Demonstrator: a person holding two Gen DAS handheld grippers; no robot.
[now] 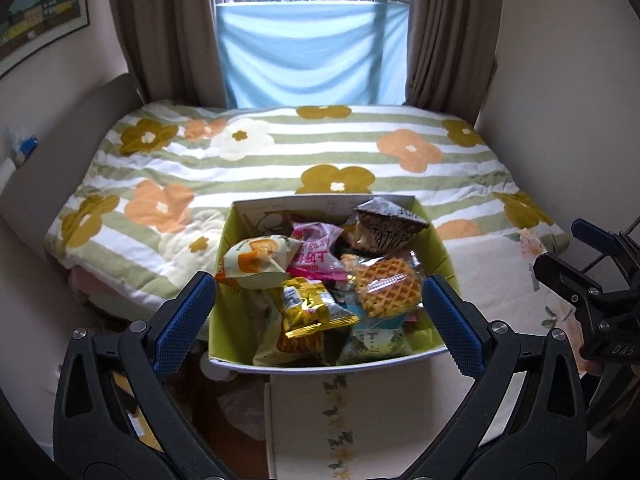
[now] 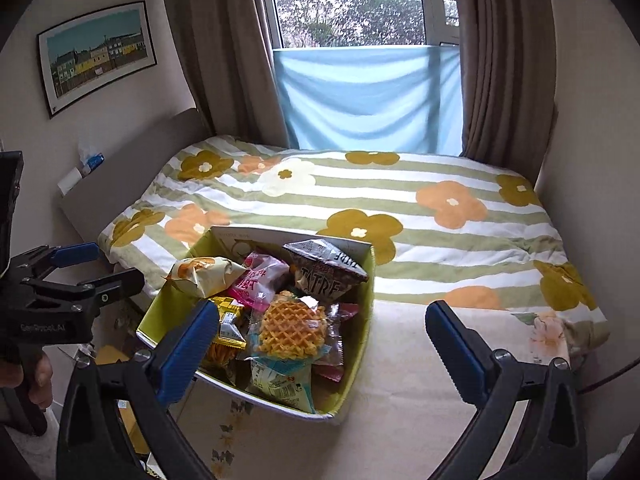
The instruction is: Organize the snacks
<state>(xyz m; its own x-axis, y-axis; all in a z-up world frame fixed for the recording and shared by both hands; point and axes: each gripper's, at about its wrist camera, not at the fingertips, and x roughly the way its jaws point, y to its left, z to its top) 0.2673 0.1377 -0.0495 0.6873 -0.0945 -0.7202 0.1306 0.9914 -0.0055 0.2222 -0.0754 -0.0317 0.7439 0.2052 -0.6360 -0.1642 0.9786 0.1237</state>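
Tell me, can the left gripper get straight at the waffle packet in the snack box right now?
Probably yes. The left gripper is open, aimed over the box, and the waffle packet lies on top of the pile with nothing covering it. The right gripper hangs off to the side, clear of that path.

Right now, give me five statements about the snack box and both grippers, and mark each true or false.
1. The box is full of wrapped snacks. True.
2. The left gripper is shut on a packet. False: its jaws stand wide open and hold nothing.
3. A waffle snack in a clear wrapper lies on top of the pile. True.
4. The box has a closed lid. False: it is open at the top, and the snacks show.
5. The right gripper is open and empty. True.
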